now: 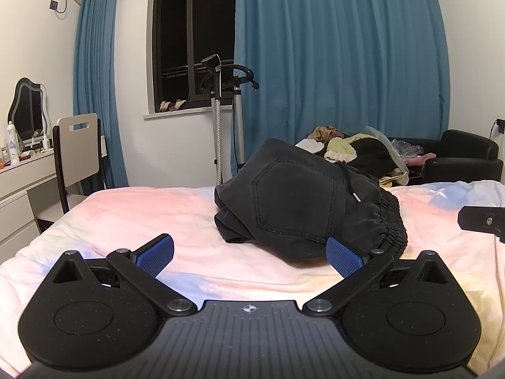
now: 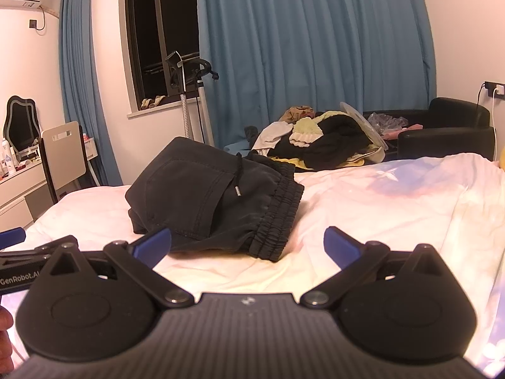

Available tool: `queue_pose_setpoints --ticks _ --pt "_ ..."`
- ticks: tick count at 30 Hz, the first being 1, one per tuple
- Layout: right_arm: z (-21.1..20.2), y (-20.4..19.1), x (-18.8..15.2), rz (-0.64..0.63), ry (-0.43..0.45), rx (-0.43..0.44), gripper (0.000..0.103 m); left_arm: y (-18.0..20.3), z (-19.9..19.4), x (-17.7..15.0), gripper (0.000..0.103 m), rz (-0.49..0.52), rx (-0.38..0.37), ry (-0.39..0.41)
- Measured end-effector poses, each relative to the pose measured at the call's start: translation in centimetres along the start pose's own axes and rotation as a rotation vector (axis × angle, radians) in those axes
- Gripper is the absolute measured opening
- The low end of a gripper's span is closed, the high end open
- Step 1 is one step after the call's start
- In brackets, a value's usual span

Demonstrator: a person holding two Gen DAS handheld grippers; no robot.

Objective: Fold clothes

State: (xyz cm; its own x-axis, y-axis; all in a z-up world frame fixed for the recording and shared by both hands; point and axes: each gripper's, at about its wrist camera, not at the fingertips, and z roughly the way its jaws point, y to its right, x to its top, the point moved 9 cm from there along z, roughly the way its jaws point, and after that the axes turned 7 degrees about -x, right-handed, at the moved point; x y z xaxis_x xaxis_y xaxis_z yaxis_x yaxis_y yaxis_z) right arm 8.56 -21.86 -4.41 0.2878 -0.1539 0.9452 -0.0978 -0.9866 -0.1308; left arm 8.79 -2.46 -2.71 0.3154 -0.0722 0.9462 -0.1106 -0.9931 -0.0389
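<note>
Left gripper (image 1: 251,254): fills the lower part of the left wrist view, blue-padded fingers spread wide with nothing between them; the right-hand pad (image 1: 344,259) sits just in front of the shorts' near edge.
Right gripper (image 2: 247,246): bottom of the right wrist view, fingers likewise released and spread, gripping nothing; its left-hand pad (image 2: 154,246) overlaps the near edge of the shorts in the picture, and contact cannot be told.
Black shorts (image 1: 303,208): folded into a compact bundle at the centre of the frame, resting on the bed, back pocket stitching facing up, gathered elastic waistband on the right side, a drawstring lying across the top.
Bed cover (image 1: 126,221): pale pink, white and blue, lightly creased.
Clothes pile (image 2: 322,139): mixed garments heaped behind the bed, right of centre.
Curtains (image 1: 341,63): blue, filling the upper frame.
Garment steamer (image 1: 221,94): standing by the dark window.
Armchair (image 2: 448,129): black, far right.
</note>
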Motion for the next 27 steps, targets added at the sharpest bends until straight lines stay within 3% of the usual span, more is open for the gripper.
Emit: queue_pose_setpoints --ticks 27 --pt "-0.01 0.09 -0.09 -0.001 0.000 -0.008 0.103 0.14 -0.12 -0.51 0.103 -0.013 -0.009 -0.003"
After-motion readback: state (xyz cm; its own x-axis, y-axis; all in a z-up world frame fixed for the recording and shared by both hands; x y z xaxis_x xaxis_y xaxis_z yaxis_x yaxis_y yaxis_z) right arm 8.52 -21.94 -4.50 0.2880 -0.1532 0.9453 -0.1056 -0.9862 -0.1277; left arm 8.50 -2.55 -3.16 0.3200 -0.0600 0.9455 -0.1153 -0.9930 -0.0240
